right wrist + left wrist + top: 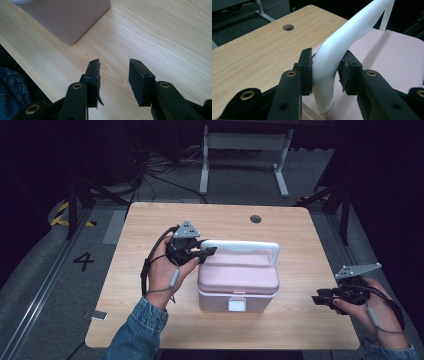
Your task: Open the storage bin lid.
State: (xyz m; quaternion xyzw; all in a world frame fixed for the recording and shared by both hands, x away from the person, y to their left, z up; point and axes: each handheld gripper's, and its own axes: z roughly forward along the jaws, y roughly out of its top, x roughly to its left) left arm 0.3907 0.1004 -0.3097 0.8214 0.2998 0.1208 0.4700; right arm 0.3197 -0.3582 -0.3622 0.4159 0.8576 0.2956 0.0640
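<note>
At the left end of the pink box point(238, 279), the left gripper point(206, 252) jaws pinch the white handle point(342, 47), which runs left to right; the right gripper point(322, 298) jaws wait spread apart.

Light wood table point(150, 320); pink box point(237, 277) on it.

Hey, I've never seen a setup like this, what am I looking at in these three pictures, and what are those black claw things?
A person sits at a wooden table and holds a hand-operated two-jaw gripper in each hand. The high view looks down from above the person's side. The other two pictures come from small cameras riding on each gripper, looking along its black jaws. On the table stands a pink box with a white handle and a white latch on the front. The left gripper is clamped on the handle where it bends down at one end. The right gripper rests open beside the box, above bare wood, holding nothing.
</note>
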